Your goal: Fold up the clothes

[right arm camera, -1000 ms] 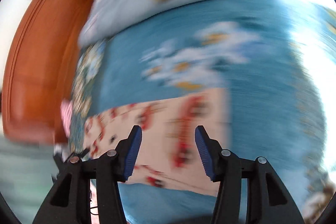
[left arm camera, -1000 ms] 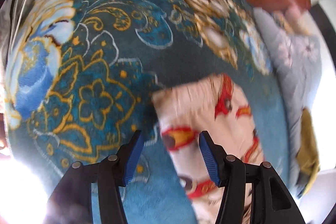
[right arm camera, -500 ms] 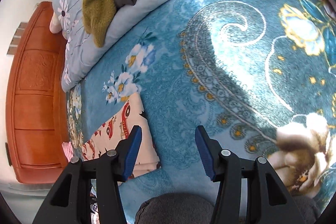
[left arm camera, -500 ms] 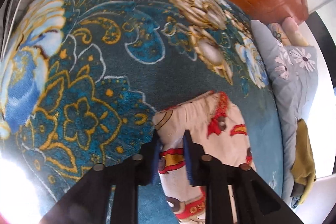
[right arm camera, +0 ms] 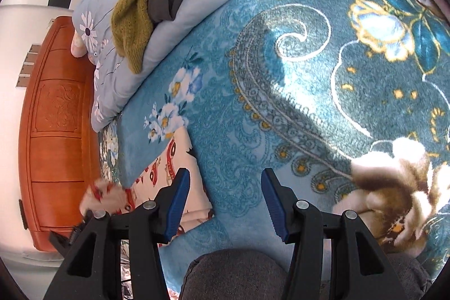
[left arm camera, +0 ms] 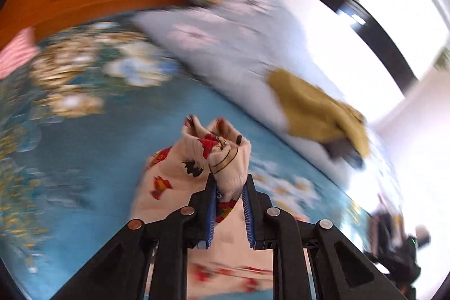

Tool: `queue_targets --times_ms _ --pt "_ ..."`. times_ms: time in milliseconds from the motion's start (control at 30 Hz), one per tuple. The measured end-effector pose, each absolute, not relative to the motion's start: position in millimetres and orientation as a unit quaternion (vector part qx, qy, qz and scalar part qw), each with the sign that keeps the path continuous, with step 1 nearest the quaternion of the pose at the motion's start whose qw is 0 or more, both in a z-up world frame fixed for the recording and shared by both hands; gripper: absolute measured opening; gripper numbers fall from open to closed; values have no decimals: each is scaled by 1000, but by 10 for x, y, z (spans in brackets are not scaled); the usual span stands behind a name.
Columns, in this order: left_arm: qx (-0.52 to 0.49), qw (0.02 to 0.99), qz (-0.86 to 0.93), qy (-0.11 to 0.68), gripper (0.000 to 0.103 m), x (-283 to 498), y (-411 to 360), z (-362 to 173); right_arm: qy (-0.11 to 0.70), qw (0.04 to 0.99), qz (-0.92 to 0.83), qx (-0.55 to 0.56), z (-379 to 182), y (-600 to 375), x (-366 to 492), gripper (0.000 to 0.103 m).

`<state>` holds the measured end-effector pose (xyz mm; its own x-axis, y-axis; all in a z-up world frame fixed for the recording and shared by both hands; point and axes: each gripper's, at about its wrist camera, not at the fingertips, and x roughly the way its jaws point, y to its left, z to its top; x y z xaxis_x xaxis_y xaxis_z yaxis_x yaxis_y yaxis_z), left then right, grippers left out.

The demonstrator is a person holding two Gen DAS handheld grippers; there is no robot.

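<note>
Cream printed garment point(left arm camera: 194, 159) pinched in the left claw point(left arm camera: 229, 197).
Right claw point(right arm camera: 223, 200) gapes empty over the blue floral blanket point(right arm camera: 281, 103).

Teal floral blanket point(right arm camera: 309, 75); orange wooden headboard point(right arm camera: 56, 131); daisy-print pillow point(right arm camera: 92, 27).

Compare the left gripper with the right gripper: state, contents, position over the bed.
The left gripper is shut on a bunched corner of the cream printed garment; the right gripper is open and holds nothing.
The left gripper has cloth between its blue pads; the right gripper has only the blue floral blanket showing between its pads, with the garment beside its left finger.
Both have black bodies and blue ribbed pads.
</note>
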<state>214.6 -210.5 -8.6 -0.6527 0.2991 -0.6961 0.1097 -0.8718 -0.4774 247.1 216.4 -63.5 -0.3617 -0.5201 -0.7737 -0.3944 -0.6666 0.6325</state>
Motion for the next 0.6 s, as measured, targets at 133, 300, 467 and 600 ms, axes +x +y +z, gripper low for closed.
queue_targets --times_ms 133,300,467,600 --pt "-457 123 852 -221 18 1949 -1407 -274 -407 50 -714 568 -653 2163 2497 54" --pt "-505 171 826 -183 18 1869 -809 -528 -404 50 -710 575 -688 2181 2539 54" --pt "-561 180 792 -160 19 1800 -524 -821 -402 45 -701 588 -773 2181 2590 54" --pt "-593 183 768 -158 22 1905 -375 -980 -397 50 -697 594 -803 2135 2595 54"
